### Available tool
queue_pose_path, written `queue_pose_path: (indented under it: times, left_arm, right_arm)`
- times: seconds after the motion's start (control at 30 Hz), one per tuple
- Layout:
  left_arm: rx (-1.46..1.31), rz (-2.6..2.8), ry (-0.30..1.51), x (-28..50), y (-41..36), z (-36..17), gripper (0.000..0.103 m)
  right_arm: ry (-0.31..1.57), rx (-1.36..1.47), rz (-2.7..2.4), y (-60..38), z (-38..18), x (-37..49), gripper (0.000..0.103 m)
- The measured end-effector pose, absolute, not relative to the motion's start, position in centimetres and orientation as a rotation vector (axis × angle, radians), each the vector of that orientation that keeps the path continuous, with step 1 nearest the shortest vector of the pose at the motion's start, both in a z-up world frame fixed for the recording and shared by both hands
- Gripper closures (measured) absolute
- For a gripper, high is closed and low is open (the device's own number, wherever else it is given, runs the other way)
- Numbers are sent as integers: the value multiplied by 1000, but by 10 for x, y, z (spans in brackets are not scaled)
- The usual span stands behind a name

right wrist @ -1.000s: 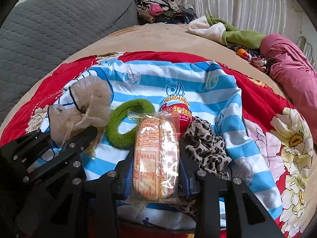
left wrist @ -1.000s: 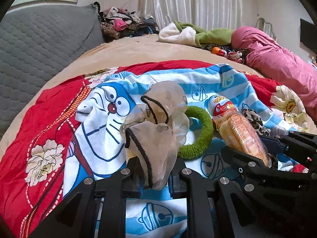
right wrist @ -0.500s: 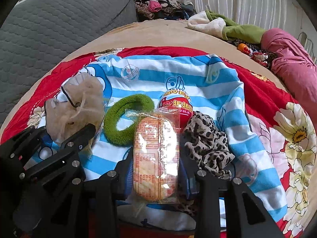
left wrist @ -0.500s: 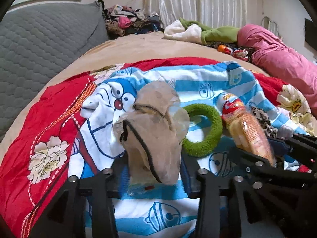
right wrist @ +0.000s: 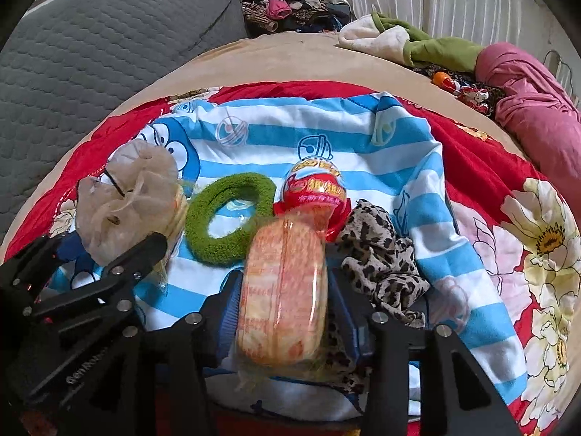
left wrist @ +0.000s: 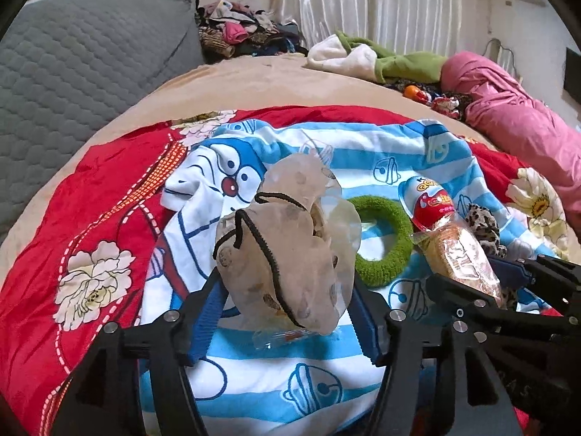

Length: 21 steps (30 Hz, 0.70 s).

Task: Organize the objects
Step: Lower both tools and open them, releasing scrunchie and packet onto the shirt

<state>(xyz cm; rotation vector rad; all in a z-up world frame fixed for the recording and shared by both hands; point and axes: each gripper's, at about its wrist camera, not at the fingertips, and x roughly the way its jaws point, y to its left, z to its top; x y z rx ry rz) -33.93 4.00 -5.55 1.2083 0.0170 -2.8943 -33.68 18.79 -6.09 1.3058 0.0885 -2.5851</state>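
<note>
Grey quilted headboard (left wrist: 83,69), pink bundle (left wrist: 515,120)

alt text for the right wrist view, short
The right tongs are opening around a clear-wrapped pack of orange biscuits lying on a blue-and-white striped cartoon blanket. Beyond the pack, a red toy egg touches its far end, with a green hair scrunchie to the left and leopard-print cloth to the right.

Left wrist view: looks forward and down along its fingers, close over the striped cartoon blanket (left wrist: 363,152).
Right wrist view: same downward slant, close, from just to the right.
Far end (both): grey quilted headboard (right wrist: 90,47), curtains.
Shared: green hair ring (left wrist: 385,243), toy egg (right wrist: 316,189), blanket, and each other's fingers at frame edge.
</note>
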Motion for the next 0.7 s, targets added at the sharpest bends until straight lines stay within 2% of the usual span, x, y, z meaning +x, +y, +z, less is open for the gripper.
queue_pose_path:
  times: [0.13, 0.2, 0.7]
  left_arm:
    - [1228, -2888, 27, -340, 40, -56, 34]
    - [1238, -2880, 24, -341, 39, -57, 29]
    - [1253, -2887, 40, -338, 40, -54, 26]
  right_arm:
    - [79, 1308, -2585, 188, -60, -337, 50]
    - [73, 1308, -2588, 189, -58, -336, 49]
    - [6, 1258, -2626, 203, -43, -332, 43]
